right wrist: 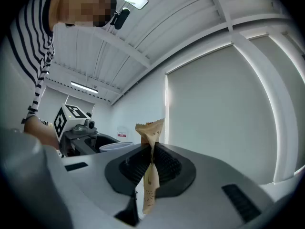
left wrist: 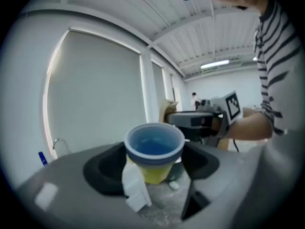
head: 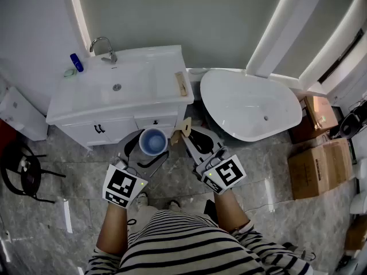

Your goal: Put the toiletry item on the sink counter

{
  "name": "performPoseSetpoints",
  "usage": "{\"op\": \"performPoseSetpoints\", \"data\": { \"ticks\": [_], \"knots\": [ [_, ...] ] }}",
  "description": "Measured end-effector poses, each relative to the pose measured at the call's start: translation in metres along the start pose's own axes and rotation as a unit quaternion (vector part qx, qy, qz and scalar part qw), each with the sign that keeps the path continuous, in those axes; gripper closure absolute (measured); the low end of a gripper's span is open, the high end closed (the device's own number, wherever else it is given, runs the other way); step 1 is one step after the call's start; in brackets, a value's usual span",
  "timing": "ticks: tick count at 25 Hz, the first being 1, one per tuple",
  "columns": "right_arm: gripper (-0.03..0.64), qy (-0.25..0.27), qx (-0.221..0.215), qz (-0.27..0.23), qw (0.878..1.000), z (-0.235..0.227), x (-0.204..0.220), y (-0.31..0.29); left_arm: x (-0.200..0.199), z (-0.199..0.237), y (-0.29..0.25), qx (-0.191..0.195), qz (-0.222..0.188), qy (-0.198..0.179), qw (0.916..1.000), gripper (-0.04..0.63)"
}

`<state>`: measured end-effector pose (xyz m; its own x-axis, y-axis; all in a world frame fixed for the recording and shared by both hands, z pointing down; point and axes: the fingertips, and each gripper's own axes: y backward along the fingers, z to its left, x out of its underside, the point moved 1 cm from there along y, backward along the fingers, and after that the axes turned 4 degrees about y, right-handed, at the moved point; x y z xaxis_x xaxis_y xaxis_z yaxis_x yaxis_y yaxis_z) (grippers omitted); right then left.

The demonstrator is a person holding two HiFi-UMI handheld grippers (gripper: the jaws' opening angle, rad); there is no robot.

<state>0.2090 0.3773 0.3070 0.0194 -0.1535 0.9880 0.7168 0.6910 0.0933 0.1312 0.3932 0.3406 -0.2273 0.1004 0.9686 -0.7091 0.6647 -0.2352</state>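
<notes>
A thin tan packet (head: 182, 128) stands upright in my right gripper (head: 186, 136), which is shut on its middle. In the right gripper view the packet (right wrist: 152, 132) sticks up above the pinched jaws of the right gripper (right wrist: 151, 168). My left gripper (head: 149, 148) is shut on a blue-rimmed cup (head: 153, 141) with its jaws spread wide. The left gripper view shows the cup (left wrist: 154, 149) with a yellow lower half and a white tag, seated between the jaws of the left gripper (left wrist: 153, 171). Both grippers hover over the floor in front of the white sink counter (head: 166, 90).
On the counter are a faucet (head: 106, 47), a blue bottle (head: 76, 62), a green soap dish (head: 69, 72) and a tan strip (head: 181, 83) near its right edge. A white bathtub (head: 252, 105) stands to the right, cardboard boxes (head: 318, 165) beyond it, and a black stool (head: 23, 171) at the left.
</notes>
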Motion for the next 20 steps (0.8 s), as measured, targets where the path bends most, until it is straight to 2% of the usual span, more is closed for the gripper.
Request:
{"op": "performPoseSetpoints", "data": {
  "ticks": [20],
  "knots": [
    [0.586, -0.011, -0.012, -0.007, 1.0, -0.0067, 0.0051, -0.0009, 0.0091, 0.006, -0.0074, -0.004, 0.002, 0.008, 1.0, 0.235]
  ]
}}
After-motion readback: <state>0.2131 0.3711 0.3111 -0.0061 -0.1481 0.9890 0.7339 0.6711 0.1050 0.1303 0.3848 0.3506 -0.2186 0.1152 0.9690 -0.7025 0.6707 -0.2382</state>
